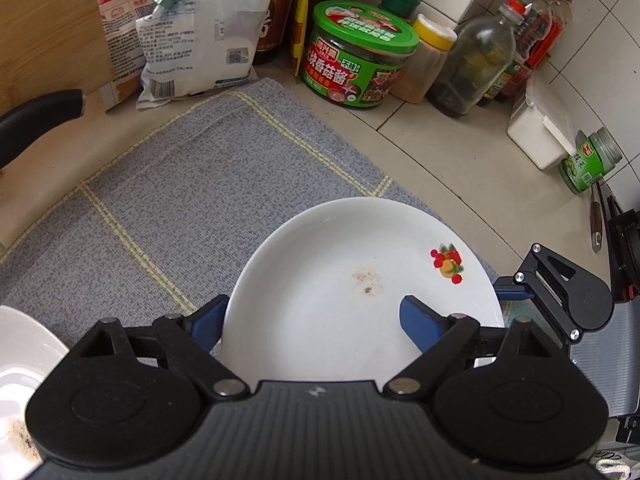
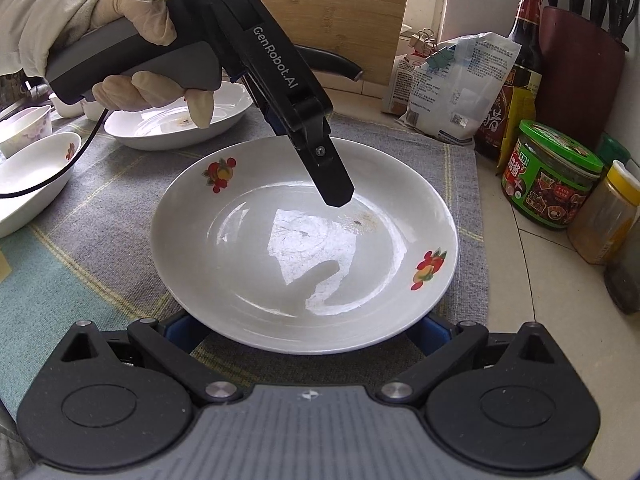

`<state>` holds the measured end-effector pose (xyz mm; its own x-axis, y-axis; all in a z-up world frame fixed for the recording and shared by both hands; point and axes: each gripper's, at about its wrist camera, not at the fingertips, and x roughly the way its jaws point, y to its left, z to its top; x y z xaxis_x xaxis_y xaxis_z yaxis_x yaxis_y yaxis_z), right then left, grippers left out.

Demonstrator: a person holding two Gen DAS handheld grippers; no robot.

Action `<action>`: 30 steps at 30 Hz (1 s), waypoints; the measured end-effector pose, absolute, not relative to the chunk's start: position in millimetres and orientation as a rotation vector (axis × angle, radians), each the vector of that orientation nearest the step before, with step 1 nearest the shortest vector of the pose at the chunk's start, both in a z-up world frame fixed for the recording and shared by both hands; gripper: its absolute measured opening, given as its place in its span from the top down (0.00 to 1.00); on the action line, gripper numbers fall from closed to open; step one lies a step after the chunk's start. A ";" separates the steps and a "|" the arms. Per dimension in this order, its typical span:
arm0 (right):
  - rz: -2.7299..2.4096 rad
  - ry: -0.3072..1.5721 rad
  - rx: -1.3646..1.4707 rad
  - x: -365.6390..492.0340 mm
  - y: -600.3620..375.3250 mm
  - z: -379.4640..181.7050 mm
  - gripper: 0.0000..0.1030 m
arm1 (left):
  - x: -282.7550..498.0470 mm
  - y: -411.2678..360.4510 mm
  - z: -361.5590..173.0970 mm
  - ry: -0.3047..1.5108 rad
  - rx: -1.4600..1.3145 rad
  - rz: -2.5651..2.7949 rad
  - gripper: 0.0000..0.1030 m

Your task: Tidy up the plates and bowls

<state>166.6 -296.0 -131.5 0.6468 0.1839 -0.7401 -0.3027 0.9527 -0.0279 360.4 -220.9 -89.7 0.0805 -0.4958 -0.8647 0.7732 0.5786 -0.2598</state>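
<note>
The shallow white fruit-printed plate [image 2: 304, 240] lies on the grey checked cloth [image 1: 180, 184], straddled rim-wise by the unclamped left gripper [image 1: 312, 320] and right gripper [image 2: 304, 332]; stacking probably needs a fresh grip.

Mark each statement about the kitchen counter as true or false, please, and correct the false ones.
1. The white plate lies on a grey cloth. True.
2. The plate bears fruit pictures near its rim. True.
3. The plate is perfectly clean. False: a small brownish stain sits near its middle.
4. The green-lidded jar stands on the cloth. False: it stands on the tiled counter, beyond the cloth's edge.
5. The left gripper is shut on the plate's rim. False: its jaws stand apart, one finger outside the rim and the other over the inside of the plate.
</note>
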 end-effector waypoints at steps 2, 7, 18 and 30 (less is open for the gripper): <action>0.250 0.825 -0.150 162.1 -297.5 -129.8 0.00 | 353.5 -212.4 -80.6 1.111 0.289 -0.948 0.12; 0.176 0.831 -0.085 146.1 -308.6 -118.3 0.00 | 320.4 -185.2 -46.8 0.981 0.263 -0.906 0.08; 0.109 0.802 -0.115 117.0 -286.9 -95.0 0.00 | 217.2 -103.4 -19.8 0.764 0.192 -0.665 0.06; 0.113 0.794 -0.182 99.8 -149.4 -92.9 0.00 | 164.2 42.0 -27.3 0.713 0.260 -0.666 0.06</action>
<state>99.8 -149.4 -92.9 0.6964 0.0325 -0.7169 -0.1686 0.9784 -0.1195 164.2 42.0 -27.3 0.5631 -0.4736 -0.6772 0.6438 0.7652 0.0002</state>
